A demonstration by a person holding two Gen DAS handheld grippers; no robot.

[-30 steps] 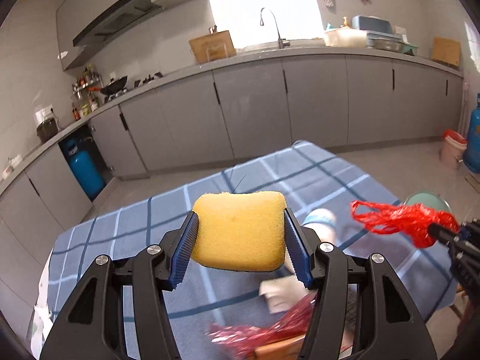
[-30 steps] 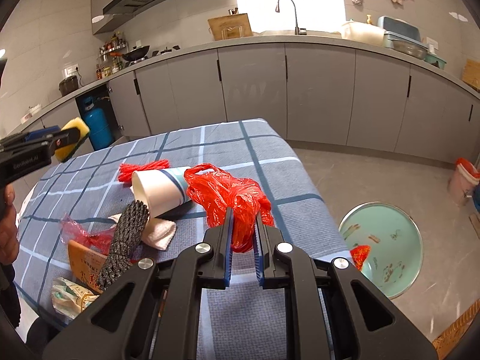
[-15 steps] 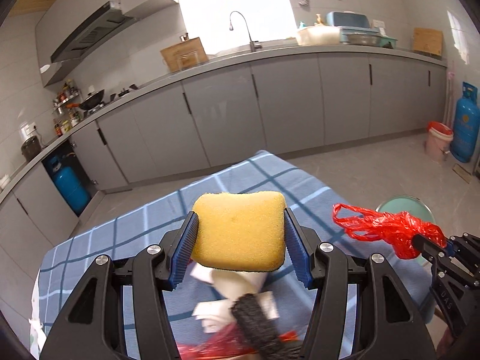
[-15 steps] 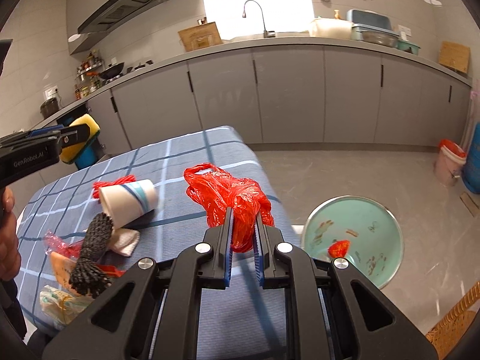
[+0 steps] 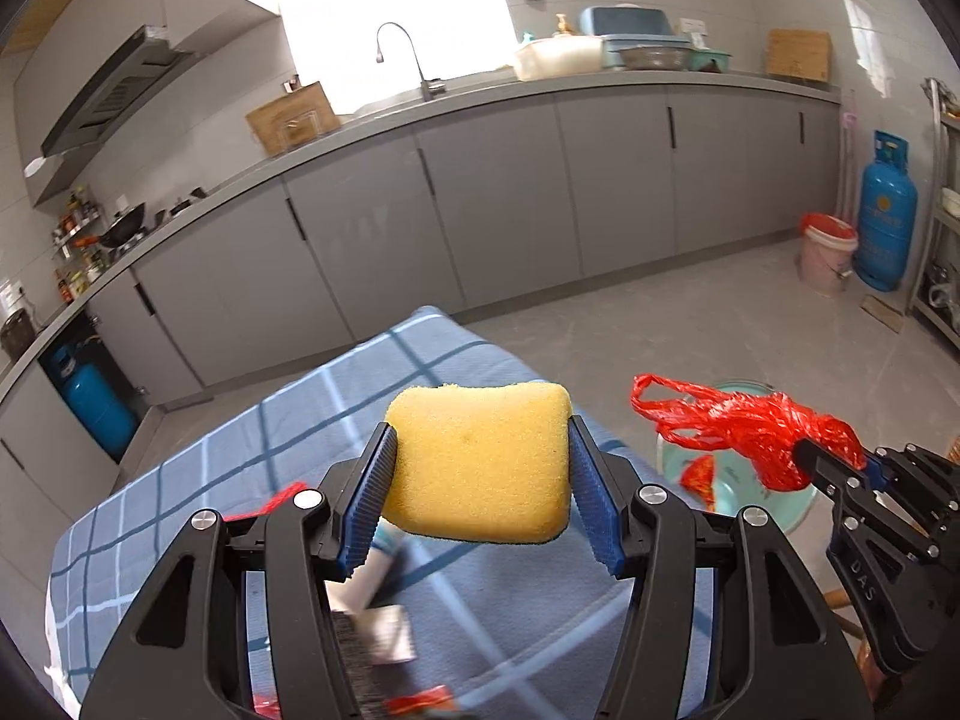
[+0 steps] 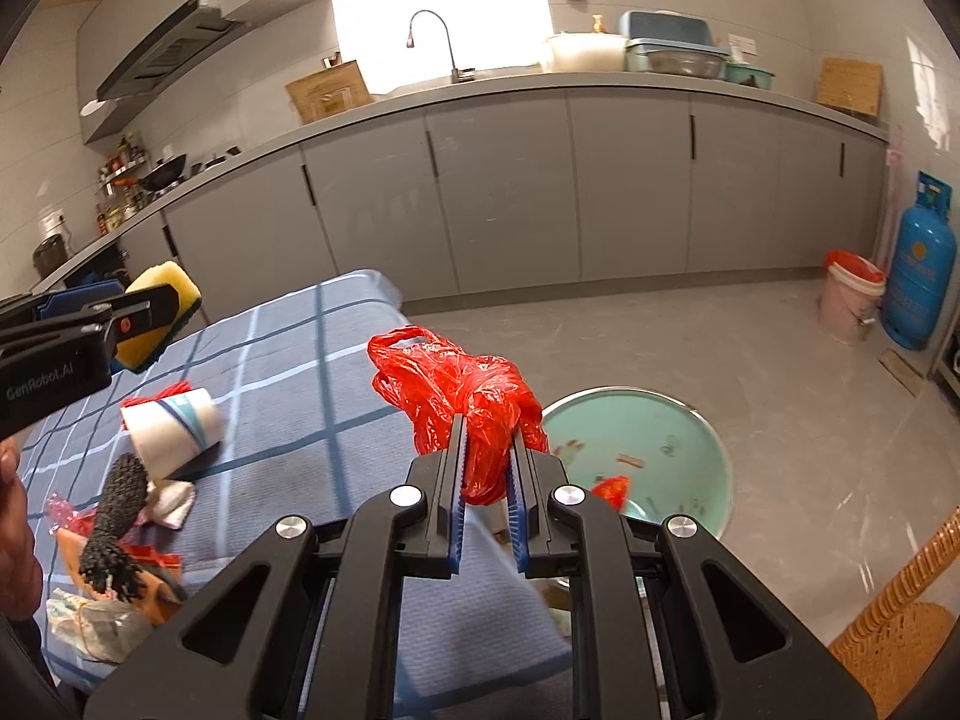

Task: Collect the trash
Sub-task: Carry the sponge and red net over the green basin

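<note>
Grey kitchen cabinets along the far wall under a worktop, with faucet below a bright window. Table under a blue checked tablecloth, occupying the lower left of both views. Blue gas cylinder upright on the floor at right, pink bucket just beside it. Round teal basin on the floor beside the table's right edge, holding a red scrap and small bits. Wicker chair edge at lower right. Left gripper, held above the table, clamped on a yellow sponge, both blue pads pressed against its sides. Right gripper, jaws nearly together and pinching a crumpled red plastic bag, raised near the table's right edge, close to the basin. On the cloth at left, well apart from the bag: white paper cup on its side, red mesh scrap just behind it, black bristly brush-like item, white wadded tissue touching the cup, crumpled wrappers near the front edge. Part of a hand at the left border.
</note>
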